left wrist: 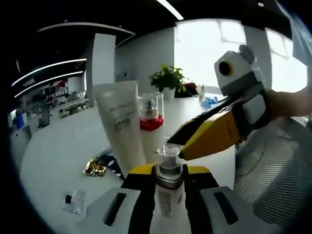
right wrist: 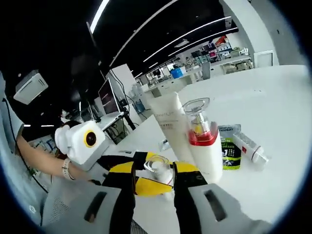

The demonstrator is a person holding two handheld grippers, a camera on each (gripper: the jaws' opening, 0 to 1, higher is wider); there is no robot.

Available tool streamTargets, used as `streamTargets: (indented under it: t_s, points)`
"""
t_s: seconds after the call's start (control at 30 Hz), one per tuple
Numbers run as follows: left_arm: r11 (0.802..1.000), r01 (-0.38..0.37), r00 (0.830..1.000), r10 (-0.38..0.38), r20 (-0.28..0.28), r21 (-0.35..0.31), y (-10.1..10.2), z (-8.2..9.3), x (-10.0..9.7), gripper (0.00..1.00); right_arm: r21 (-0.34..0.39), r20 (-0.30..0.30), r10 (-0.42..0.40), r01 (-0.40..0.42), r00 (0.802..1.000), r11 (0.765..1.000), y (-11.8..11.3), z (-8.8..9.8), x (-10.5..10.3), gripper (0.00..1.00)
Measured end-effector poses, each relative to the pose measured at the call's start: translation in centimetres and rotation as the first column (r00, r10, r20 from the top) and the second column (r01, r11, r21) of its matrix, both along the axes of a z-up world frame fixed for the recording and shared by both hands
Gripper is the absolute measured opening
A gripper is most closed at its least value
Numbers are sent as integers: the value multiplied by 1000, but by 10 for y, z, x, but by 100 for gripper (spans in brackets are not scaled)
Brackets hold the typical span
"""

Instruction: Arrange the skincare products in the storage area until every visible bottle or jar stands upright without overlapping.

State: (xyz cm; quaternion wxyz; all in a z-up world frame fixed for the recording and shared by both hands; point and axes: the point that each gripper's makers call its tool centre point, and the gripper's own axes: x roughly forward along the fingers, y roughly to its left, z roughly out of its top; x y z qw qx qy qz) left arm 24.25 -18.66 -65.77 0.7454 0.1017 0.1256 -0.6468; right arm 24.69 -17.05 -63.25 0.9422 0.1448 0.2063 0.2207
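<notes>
A small bottle w/ clear cap [left wrist: 169, 175] is held upright between the jaws of the left claw [left wrist: 169, 187], gripped at its body; in the right gripper view the same clear cap [right wrist: 158, 168] sits between the jaws of the right claw [right wrist: 157, 183], which are narrowed on the cap. In the left gripper view the right claw [left wrist: 181, 155] comes in from the right & its yellow tip touches the cap top. Just ahead of the left claw, slightly to its left, a white tube [left wrist: 119, 122] stands upright, & beside it a white bottle w/ red band & clear cap [left wrist: 151, 122]; these two are close, maybe touching, it cannot be told. Left of the claw a gold sachet [left wrist: 95, 167] & a small clear packet [left wrist: 73, 201] lie flat on the white table [left wrist: 53, 146]. In the right gripper view a green sachet [right wrist: 229, 148] & a flat white tube [right wrist: 251, 146] lie beyond the red-band bottle. Judged step: the small bottle is being steadied/set down. To do it well, the bottle should be kept vertical, lowered to a free spot near but apart from the tube & red-band bottle, the base put flat first, then the cap grip released before the body grip, slowly, so that nothing is knocked.
</notes>
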Motion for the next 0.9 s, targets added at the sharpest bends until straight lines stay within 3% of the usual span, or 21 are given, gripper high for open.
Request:
streamTargets:
  t_s: [0.07, 0.13, 0.2, 0.37, 0.6, 0.9]
  points:
    - [1000, 14, 1000, -14, 7, -13, -1, 3, -3, 18, -4, 6, -4, 4, 1000, 1000, 4, 1, 3, 28]
    - [1000, 15, 1000, -15, 11, -19, -2, 4, -3, 18, -69, 24, -16, 18, 1000, 997, -1, 1, 5, 23]
    - [1000, 13, 1000, -13, 6, -25, -2, 5, -3, 18, -83, 27, -3, 6, 1000, 997, 2, 3, 5, 23]
    - [999, 26, 999, -25, 31, -37, -3, 7, -4, 18, -232, 83, 66, -45, 994, 972, 5, 4, 2, 22]
    - [999, 32, 999, -31, 36, -35, -4, 5, -4, 18, -241, 89, 65, -42, 994, 970, 4, 2, 4, 22]
    - [999, 35, 992, -34, 121, -8, -3, 3, -1, 21, -275, 104, 67, -36, 992, 961, 3, 2, 5, 22]
